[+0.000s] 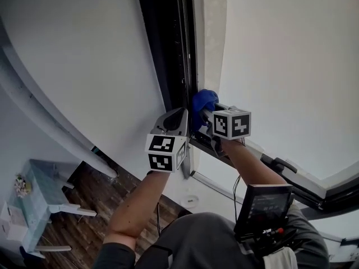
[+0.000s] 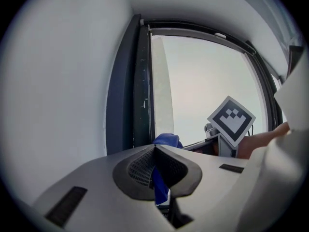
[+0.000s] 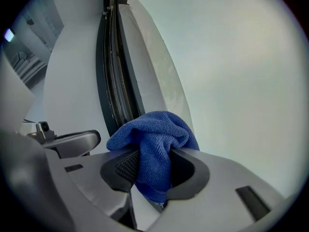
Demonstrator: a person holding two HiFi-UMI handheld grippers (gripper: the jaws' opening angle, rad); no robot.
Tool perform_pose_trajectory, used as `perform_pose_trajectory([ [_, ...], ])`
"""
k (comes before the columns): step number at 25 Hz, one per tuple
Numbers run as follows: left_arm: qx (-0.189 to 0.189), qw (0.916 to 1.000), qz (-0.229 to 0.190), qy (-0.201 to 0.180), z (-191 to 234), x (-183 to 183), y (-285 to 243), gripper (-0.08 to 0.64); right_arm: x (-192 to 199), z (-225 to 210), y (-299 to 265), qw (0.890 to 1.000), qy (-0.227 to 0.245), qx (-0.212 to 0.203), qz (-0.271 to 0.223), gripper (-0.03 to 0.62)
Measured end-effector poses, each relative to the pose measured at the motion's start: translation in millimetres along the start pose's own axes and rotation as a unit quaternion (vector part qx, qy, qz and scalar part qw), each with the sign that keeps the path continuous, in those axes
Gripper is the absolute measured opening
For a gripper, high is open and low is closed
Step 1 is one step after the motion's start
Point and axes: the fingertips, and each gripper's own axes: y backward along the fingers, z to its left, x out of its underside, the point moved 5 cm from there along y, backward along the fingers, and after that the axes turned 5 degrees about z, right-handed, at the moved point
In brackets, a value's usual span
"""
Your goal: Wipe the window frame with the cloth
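Head view: the blue cloth (image 1: 204, 101) is bunched against the dark window frame (image 1: 168, 49), whose long axis runs upward. Left gripper view: the left gripper (image 2: 154, 149) pinches a thin cloth fold beside the frame. Right gripper view: the right gripper (image 3: 154, 153) clamps the bunch, which points at the frame.

The left gripper (image 1: 180, 115) and right gripper (image 1: 205, 115) are pale grey shells; their fingers (image 2: 137, 168) have dark ribbed insides. Each bears a white cube (image 1: 166, 152) with black square markers. The person wears dark grey clothing (image 1: 196, 240); a thin black cable (image 1: 236, 190) leads to a dark screen unit (image 1: 263, 206).
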Motion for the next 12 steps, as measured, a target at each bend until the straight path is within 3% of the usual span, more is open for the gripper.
perform_pose_trajectory([
  [8,-0.013,0.9984,-0.051,0.022,-7,-60,19,0.01,-51,10,26,0.999,0.023,-0.025,-0.033,0.149],
  [12,-0.016,0.9973,-0.071,-0.005,-16,-91,24,0.01,-78,15,35,0.998,0.03,-0.039,-0.046,0.149],
])
